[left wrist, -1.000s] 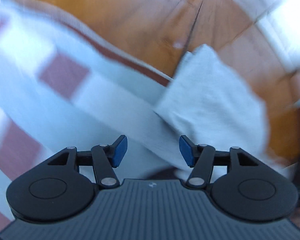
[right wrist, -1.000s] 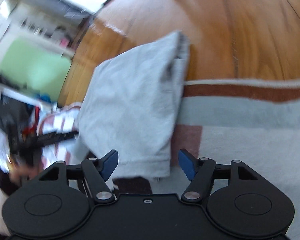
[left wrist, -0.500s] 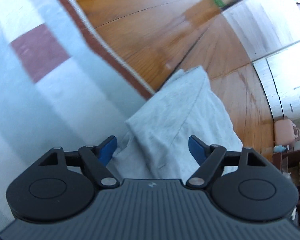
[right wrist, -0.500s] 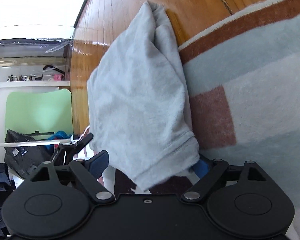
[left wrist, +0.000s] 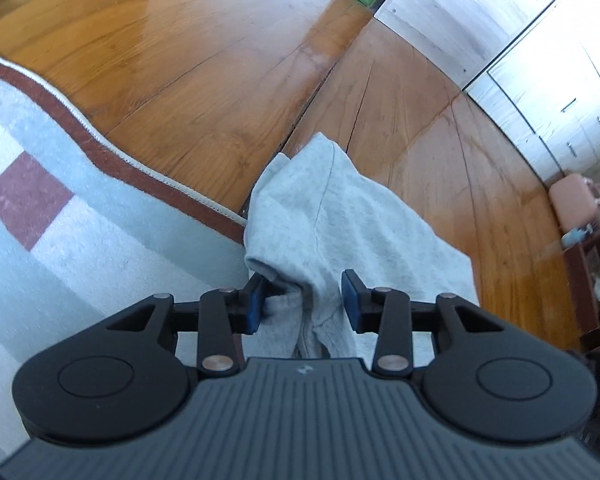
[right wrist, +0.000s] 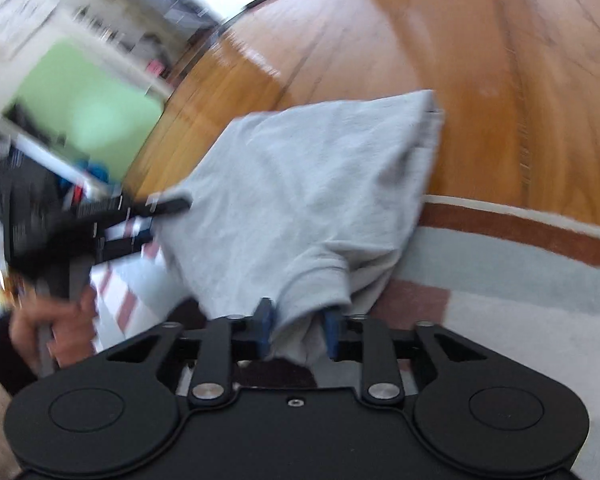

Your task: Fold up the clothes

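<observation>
A light grey garment (left wrist: 340, 220) lies half on the wooden floor and half on the striped rug (left wrist: 100, 240), bunched toward me. In the left wrist view my left gripper (left wrist: 302, 300) has its jaws closing on a gathered fold of the hem, which fills the gap between the blue pads. In the blurred right wrist view the grey garment (right wrist: 300, 184) drapes up to my right gripper (right wrist: 298, 328), whose jaws are closing with another bunch of the edge squeezed between them. The left gripper (right wrist: 148, 220) shows at the garment's far corner.
The rug (right wrist: 500, 280) has a brown border and red squares. Bare wooden floor (left wrist: 180, 80) lies beyond. White cabinets (left wrist: 560, 80) and a pink bag (left wrist: 572, 200) stand at the right. A hand (right wrist: 60, 328) and a green panel (right wrist: 88, 120) are on the left.
Both grippers have come onto the garment's near edge and their jaws have narrowed around the fabric. The cloth now bunches up toward both grippers.
</observation>
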Motion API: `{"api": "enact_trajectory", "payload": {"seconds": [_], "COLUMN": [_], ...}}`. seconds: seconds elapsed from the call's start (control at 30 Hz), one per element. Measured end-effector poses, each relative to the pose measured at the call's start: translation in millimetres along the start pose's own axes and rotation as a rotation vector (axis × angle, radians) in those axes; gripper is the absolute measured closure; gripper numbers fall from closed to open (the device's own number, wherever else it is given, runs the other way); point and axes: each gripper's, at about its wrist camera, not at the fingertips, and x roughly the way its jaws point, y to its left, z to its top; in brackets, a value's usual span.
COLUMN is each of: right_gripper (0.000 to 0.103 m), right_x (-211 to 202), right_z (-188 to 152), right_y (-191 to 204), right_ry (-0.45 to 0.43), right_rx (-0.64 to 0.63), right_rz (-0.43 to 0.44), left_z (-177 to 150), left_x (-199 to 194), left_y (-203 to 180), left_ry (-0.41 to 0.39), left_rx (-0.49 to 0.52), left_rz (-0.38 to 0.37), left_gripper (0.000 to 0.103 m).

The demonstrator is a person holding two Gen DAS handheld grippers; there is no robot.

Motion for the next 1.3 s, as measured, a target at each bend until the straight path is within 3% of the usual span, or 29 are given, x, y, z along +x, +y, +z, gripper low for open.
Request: {"api": "enact_trajectory", "payload": {"seconds": [0.03, 0.13, 0.27, 0.3, 0.5, 0.57, 0.7, 0.83, 0.9, 0.93, 0.97, 1.13, 1.3], "right_gripper": [0.045, 0.040, 0.034, 0.028, 0.025, 0.025, 0.024, 0.043, 0.064, 0.078, 0.081, 0.085, 0.081], "right_x": [-2, -3, 7, 11, 35, 39, 46, 47, 43, 42, 40, 28, 23], "right_z": [4, 14, 15, 15, 17, 25, 33, 25, 22, 21, 21, 28, 37], "right_y": [-6, -20, -37, -41, -22, -22, -19, 0, 0, 0, -1, 31, 38], "right_ry": [-0.013, -0.035, -0.044, -0.046, -0.036, -0.063, -0.109, -0.128, -0.140, -0.146, -0.146, -0.162, -0.145], "right_rx": [0.029, 0.067, 0.183, 0.217, 0.190, 0.187, 0.165, -0.030, -0.080, -0.104, -0.118, -0.344, -0.332], "right_rz": [-0.044, -0.100, -0.016, 0.013, 0.057, 0.047, 0.039, -0.082, -0.106, -0.118, -0.117, -0.143, -0.129], "left_z": [0, -1, 1, 1, 0, 0, 2, 0, -2, -3, -4, -8, -9], "left_x": [1, 3, 11, 12, 23, 24, 25, 25, 24, 23, 22, 14, 14], "left_y": [0, 2, 0, 0, 4, 12, 19, 11, 10, 7, 4, -20, -23], "left_ry": [0.006, 0.026, 0.060, 0.061, 0.074, 0.086, 0.107, 0.110, 0.106, 0.103, 0.100, 0.070, 0.043], "left_rx": [0.004, 0.017, 0.049, 0.057, 0.067, 0.034, -0.015, 0.014, 0.022, 0.052, 0.084, 0.249, 0.277], "left_rz": [0.006, 0.022, 0.048, 0.050, 0.069, 0.062, 0.046, 0.032, 0.022, 0.022, 0.022, 0.072, 0.070], "left_gripper": [0.063, 0.061, 0.061, 0.061, 0.061, 0.053, 0.050, 0.045, 0.045, 0.050, 0.066, 0.069, 0.069]}}
